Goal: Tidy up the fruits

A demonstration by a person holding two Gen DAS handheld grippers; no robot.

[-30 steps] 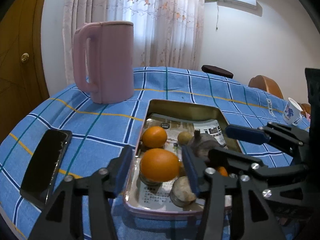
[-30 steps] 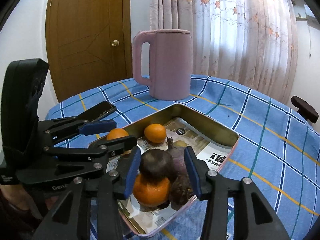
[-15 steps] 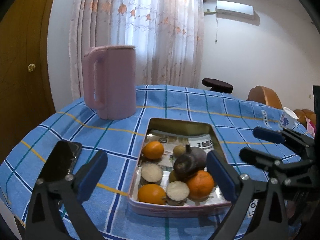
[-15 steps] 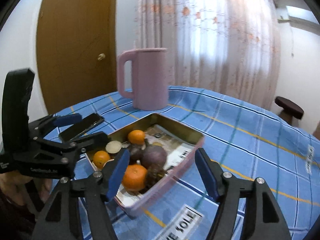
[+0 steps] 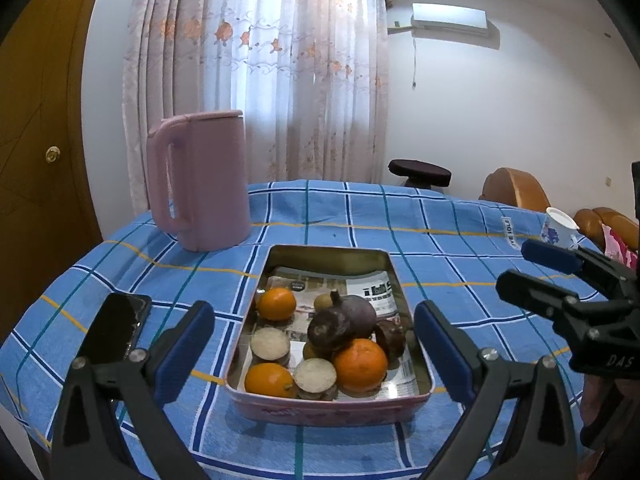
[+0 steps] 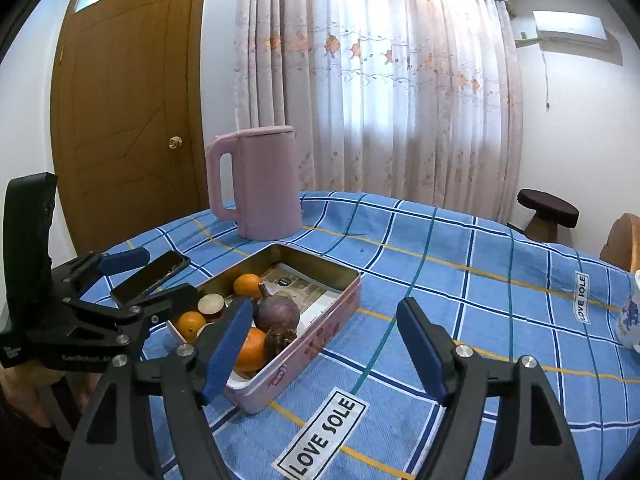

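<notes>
**Two open claws over a tin of fruit**

Two claws hang above the near edge of the worktop, both empty. The left claw [image 5: 314, 354] stands spread wide, its blue pads either side of the tin without touching it. The right claw [image 6: 324, 348] is partly spread and its jaws have just been opening; nothing sits between them, the tin lying to their left in the right wrist view.

The shallow rectangular pink metal tin [image 5: 332, 408] rests flat on the worktop, its long axis running away from the left claw toward the curtain, one short end nearest. Printed paper lines its floor. At the near end lie a round orange [image 5: 269, 380], a pale cut slice [image 5: 315, 375] and a larger orange [image 5: 360, 362]. Behind them a dark purple round fruit with a stub stem [image 5: 344, 320] sits on top of the heap, stem pointing up and away. A third orange [image 5: 276, 304] lies farther back on the left.

A black phone [image 5: 116, 330] lies flat left of the tin, well apart. The blue checked cloth [image 5: 440, 248] covers the round worktop and carries a "LOVE SOLE" label. Beyond the tin a pink plastic jug with a handle [image 5: 204, 180] stands upright. Past it hang a flowered sheer curtain [image 5: 280, 80], a brown wooden door [image 6: 128, 112] and a wall air conditioner [image 5: 450, 20].
</notes>
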